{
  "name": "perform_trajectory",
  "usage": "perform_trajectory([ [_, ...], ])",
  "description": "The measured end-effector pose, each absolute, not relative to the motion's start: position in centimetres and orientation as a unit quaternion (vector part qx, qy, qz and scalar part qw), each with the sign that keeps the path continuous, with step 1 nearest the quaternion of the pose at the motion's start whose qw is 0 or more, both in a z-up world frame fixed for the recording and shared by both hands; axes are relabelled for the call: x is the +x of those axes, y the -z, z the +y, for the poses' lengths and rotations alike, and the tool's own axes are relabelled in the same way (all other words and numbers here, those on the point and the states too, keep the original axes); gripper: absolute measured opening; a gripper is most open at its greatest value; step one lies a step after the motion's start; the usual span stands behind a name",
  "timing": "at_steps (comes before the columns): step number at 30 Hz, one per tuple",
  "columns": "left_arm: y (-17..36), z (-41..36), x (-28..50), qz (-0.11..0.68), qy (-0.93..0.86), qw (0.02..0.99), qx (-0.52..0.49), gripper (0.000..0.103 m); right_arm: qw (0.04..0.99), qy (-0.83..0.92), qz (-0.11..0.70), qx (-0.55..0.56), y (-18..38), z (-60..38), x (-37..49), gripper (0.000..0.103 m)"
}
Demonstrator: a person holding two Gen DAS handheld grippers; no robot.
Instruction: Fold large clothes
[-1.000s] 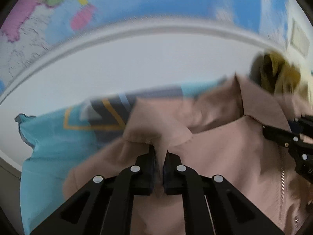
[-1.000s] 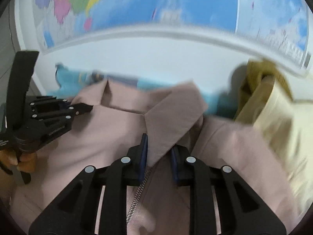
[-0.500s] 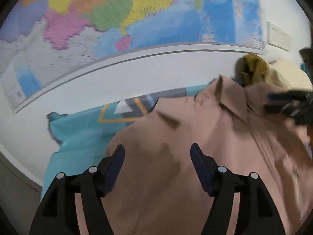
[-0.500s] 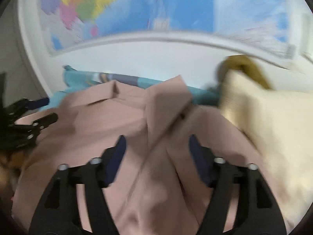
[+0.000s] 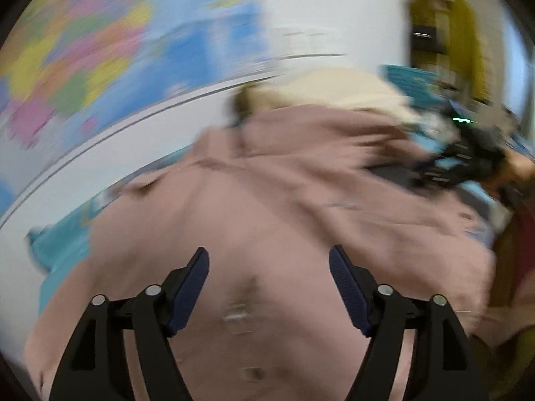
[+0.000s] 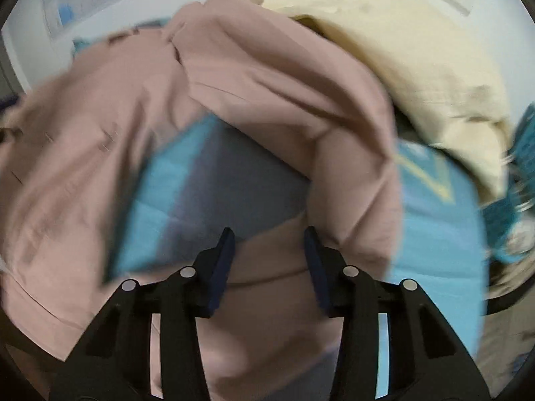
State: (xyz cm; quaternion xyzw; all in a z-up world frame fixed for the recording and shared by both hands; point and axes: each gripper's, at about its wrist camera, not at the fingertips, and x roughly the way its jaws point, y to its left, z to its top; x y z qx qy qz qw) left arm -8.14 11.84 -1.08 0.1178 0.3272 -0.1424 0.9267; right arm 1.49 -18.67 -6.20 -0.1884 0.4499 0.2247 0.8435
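The left claw [image 5: 269,287] is angled down over the pink jacket [image 5: 267,207], its jaws opening, nothing gripped. The right claw [image 6: 269,264] is pitched steeply, jaws closing, pink cloth between them ungripped. The jacket is spread over a blue cloth [image 6: 438,234].

Left gripper [image 5: 269,260]: black two-finger frame, dark blue pads, jaws wide and opening, nothing pinched between pads, pointing forward and down. Right gripper [image 6: 269,242]: same black build, blue pads, jaws about half apart and closing, pads not pressing on anything, angled steeply down. Left wrist view also shows right gripper at right edge, blurred, with person's hand [image 5: 516,167] behind it.
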Motion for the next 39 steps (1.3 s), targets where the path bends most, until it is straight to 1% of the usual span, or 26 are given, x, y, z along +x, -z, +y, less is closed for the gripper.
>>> perform_trajectory([
  [1,0.9,10.1,-8.9,0.322,0.174,0.922,0.126,0.076,0.848,-0.201,0.444,-0.21,6.2,-19.3,1.4,0.045],
  [3,0.8,7.4,-10.2,0.311,0.23,0.912,0.135,0.078,0.853,-0.149,0.43,-0.256,6.1,-20.4,1.4,0.056],
  [4,0.7,6.4,-10.7,0.307,0.25,0.908,0.137,0.084,0.856,-0.125,0.425,-0.266,6.0,-21.3,1.6,0.058],
  [5,1.0,4.9,-11.4,0.303,0.278,0.9,0.145,0.085,0.86,-0.103,0.422,-0.267,5.8,-22.3,1.9,0.061],
  [8,2.3,1.1,-13.0,0.289,0.327,0.879,0.191,0.087,0.874,-0.095,0.433,-0.197,4.8,-24.9,2.3,0.061],
  [9,3.0,0.1,-13.2,0.293,0.33,0.873,0.206,0.088,0.885,-0.118,0.424,-0.151,3.8,-25.8,1.6,0.061],
  [12,5.5,-2.0,-12.3,0.324,0.31,0.86,0.245,0.088,0.893,-0.201,0.392,-0.087,1.3,-25.5,-0.7,0.062],
  [13,6.4,-2.5,-12.0,0.334,0.297,0.857,0.257,0.084,0.888,-0.25,0.379,-0.068,0.5,-25.1,-2.2,0.063],
  [14,7.2,-2.5,-11.4,0.345,0.28,0.856,0.265,0.08,0.882,-0.287,0.368,-0.06,0.0,-24.4,-3.7,0.066],
  [15,7.6,-2.3,-10.8,0.359,0.273,0.854,0.26,0.071,0.875,-0.314,0.363,-0.061,0.1,-23.7,-4.9,0.07],
  [16,7.8,-1.6,-10.2,0.373,0.27,0.855,0.239,0.058,0.869,-0.332,0.363,-0.063,0.2,-23.0,-5.8,0.071],
  [17,7.6,-0.8,-9.8,0.379,0.27,0.857,0.221,0.051,0.855,-0.361,0.366,-0.063,0.9,-22.0,-6.9,0.071],
  [18,7.3,0.2,-9.4,0.385,0.273,0.86,0.193,0.042,0.844,-0.381,0.373,-0.058,1.7,-21.4,-7.8,0.071],
  [19,6.9,1.0,-9.1,0.39,0.277,0.861,0.17,0.036,0.835,-0.395,0.379,-0.053,2.2,-21.1,-8.4,0.071],
  [20,6.3,2.2,-8.7,0.397,0.281,0.863,0.132,0.035,0.821,-0.417,0.387,-0.044,3.4,-20.4,-9.3,0.071],
  [23,5.6,4.3,-8.1,0.41,0.288,0.863,0.064,0.032,0.806,-0.444,0.388,-0.048,5.6,-18.4,-11.3,0.071],
  [27,5.5,4.8,-8.1,0.418,0.298,0.858,0.027,0.032,0.811,-0.441,0.385,-0.003,7.2,-15.3,-11.8,0.07],
  [28,5.5,4.6,-8.2,0.418,0.297,0.858,0.028,0.032,0.816,-0.436,0.379,0.007,7.5,-15.4,-12.0,0.067],
  [29,5.5,4.5,-8.4,0.419,0.297,0.858,0.029,0.032,0.819,-0.432,0.377,0.022,7.7,-15.0,-11.6,0.045],
  [30,5.5,4.5,-8.5,0.418,0.298,0.858,0.029,0.034,0.818,-0.425,0.385,0.032,7.8,-14.9,-11.3,0.031],
  [31,5.3,4.5,-8.4,0.419,0.3,0.857,0.029,0.036,0.818,-0.423,0.388,0.041,7.6,-15.4,-11.0,0.028],
  [32,5.2,4.5,-8.6,0.422,0.303,0.854,0.029,0.038,0.821,-0.423,0.381,0.042,6.9,-15.9,-11.1,0.021],
  [33,5.2,4.3,-8.7,0.424,0.305,0.852,0.033,0.047,0.824,-0.424,0.374,0.036,5.9,-16.6,-11.3,0.013],
  [34,5.2,4.3,-8.8,0.423,0.311,0.85,0.036,0.059,0.832,-0.42,0.362,0.027,4.2,-17.7,-11.8,0.01],
  [37,4.7,3.9,-10.2,0.402,0.33,0.852,0.067,0.07,0.85,-0.401,0.34,-0.02,0.7,-19.5,-13.1,0.008],
  [39,4.7,4.1,-10.9,0.396,0.342,0.849,0.074,0.075,0.849,-0.383,0.356,-0.074,0.6,-19.3,-13.8,0.008],
])
